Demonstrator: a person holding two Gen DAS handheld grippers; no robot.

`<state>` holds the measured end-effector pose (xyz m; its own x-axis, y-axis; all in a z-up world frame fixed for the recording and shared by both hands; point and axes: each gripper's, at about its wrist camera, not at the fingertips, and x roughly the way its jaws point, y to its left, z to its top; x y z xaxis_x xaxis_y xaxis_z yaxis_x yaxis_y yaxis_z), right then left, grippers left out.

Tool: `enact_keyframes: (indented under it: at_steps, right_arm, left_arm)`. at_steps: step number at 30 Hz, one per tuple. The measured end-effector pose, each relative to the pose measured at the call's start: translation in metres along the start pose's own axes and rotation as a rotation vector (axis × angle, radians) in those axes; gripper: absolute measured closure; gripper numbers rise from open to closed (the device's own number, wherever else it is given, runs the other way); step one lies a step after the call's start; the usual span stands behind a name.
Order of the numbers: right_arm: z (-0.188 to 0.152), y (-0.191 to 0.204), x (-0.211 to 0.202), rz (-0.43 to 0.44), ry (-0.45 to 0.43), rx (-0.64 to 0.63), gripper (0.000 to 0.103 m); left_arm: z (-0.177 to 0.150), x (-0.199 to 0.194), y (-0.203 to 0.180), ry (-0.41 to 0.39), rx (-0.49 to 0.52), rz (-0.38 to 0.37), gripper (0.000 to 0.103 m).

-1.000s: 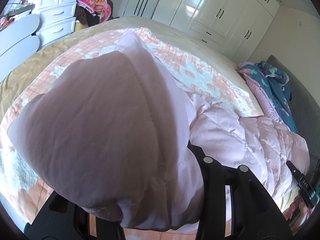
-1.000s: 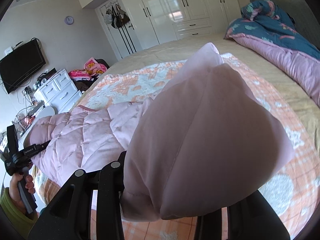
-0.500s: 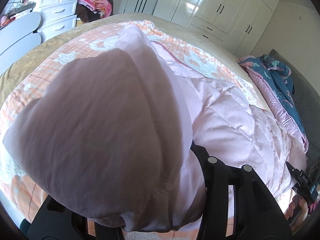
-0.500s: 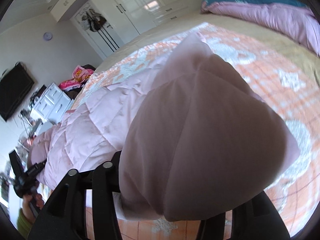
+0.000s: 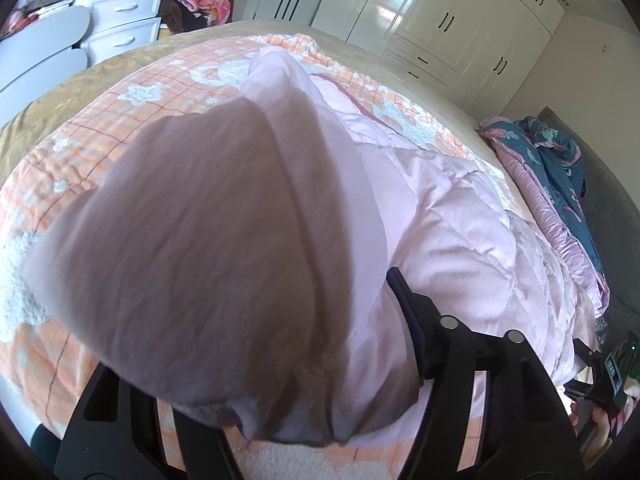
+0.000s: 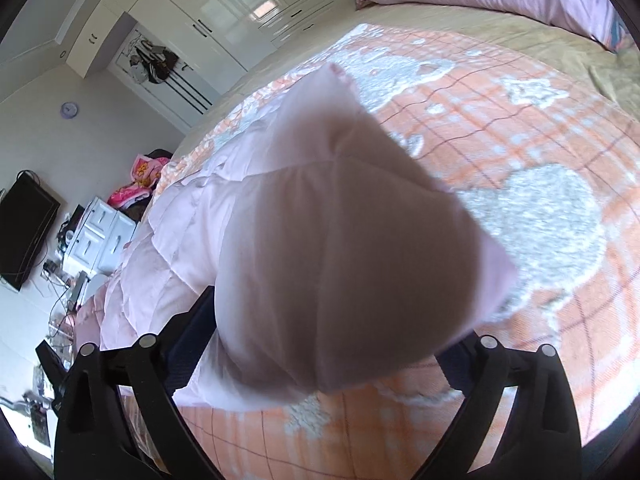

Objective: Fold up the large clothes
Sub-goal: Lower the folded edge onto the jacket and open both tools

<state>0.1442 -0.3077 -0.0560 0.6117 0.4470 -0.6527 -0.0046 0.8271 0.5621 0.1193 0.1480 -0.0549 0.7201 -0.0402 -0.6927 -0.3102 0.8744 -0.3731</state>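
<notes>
A pale pink quilted jacket (image 5: pixel 460 220) lies on the orange checked bed cover (image 5: pixel 100 128). My left gripper (image 5: pixel 280 384) is shut on a corner of the jacket, and the cloth bulges over and hides the fingertips. My right gripper (image 6: pixel 320 372) is shut on another corner of the same jacket (image 6: pixel 168 256), which bulges up between its fingers (image 6: pixel 188 336). Both held corners hang low over the jacket's body. The right gripper (image 5: pixel 608 376) also shows at the right edge of the left wrist view.
The bed cover (image 6: pixel 520 160) spreads to the right. A folded teal and pink quilt (image 5: pixel 560 184) lies at the bed's head. White wardrobes (image 5: pixel 420 20) stand beyond the bed. A white dresser (image 5: pixel 120 12) and a TV (image 6: pixel 24 236) stand off the bed's side.
Both grippers have carried their jacket corners forward and down over the jacket's body. More of the quilted jacket now lies under them.
</notes>
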Motion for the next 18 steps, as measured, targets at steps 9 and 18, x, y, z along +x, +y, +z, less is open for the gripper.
enact_keyframes:
  at_steps: [9, 18]
  right_arm:
    - [-0.007, -0.003, -0.024, -0.046, -0.019, -0.025, 0.004]
    - [-0.018, -0.003, -0.051, -0.122, -0.063, -0.082, 0.004]
  left_arm:
    - [-0.008, -0.015, 0.008, 0.021, 0.002, 0.019, 0.017]
    - [-0.016, -0.037, 0.016, 0.023, 0.006, 0.052, 0.009]
